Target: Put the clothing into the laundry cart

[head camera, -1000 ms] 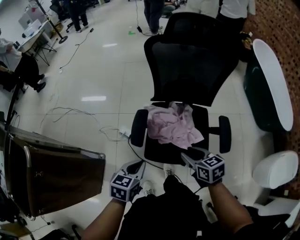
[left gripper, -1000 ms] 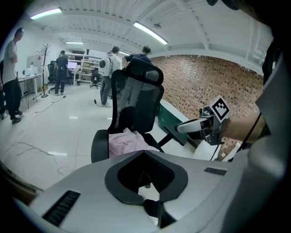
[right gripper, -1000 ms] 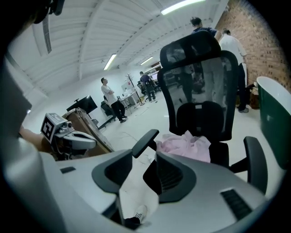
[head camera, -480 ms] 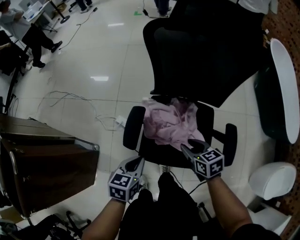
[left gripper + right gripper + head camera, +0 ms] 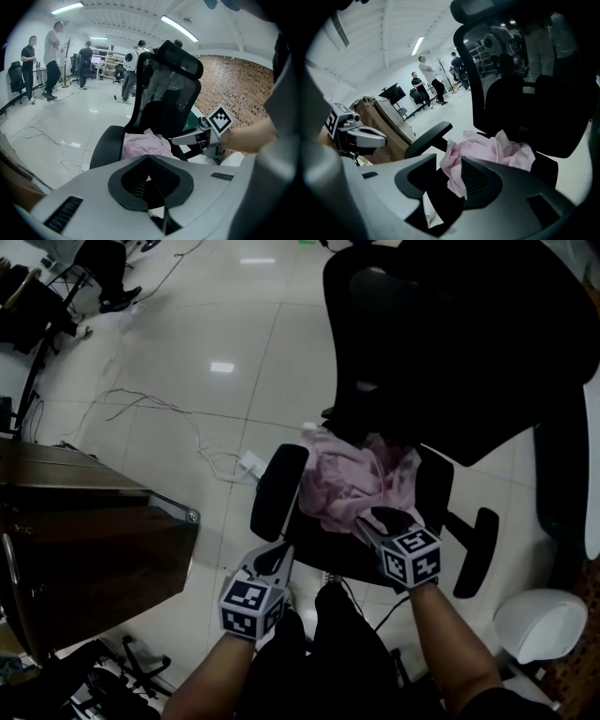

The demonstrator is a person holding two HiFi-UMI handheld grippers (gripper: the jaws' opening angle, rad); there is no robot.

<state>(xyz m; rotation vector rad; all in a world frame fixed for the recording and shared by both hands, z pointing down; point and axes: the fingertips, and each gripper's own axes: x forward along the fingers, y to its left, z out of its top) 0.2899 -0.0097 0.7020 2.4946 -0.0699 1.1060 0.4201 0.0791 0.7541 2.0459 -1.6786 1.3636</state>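
Note:
A crumpled pink garment (image 5: pixel 356 479) lies on the seat of a black office chair (image 5: pixel 441 362). My right gripper (image 5: pixel 373 519) is at the garment's near edge, and in the right gripper view a fold of pink cloth (image 5: pixel 487 150) hangs between the open jaws of that gripper (image 5: pixel 449 161), lying against the right pad. My left gripper (image 5: pixel 270 561) hovers empty, just left of the chair's left armrest (image 5: pixel 278 488), jaw tips together (image 5: pixel 149 158). The brown laundry cart (image 5: pixel 103 549) stands to my left, also visible in the right gripper view (image 5: pixel 386 119).
Cables (image 5: pixel 178 418) and a white power strip (image 5: pixel 251 465) lie on the glossy floor beyond the cart. A white rounded seat (image 5: pixel 539 624) sits at the right. People (image 5: pixel 51 61) stand far back in the room. A dark chair base (image 5: pixel 122 662) is near my left foot.
The head view has tipped further down and closer to the chair. My right gripper has moved forward onto the garment's near edge. The left gripper has stayed about where it was.

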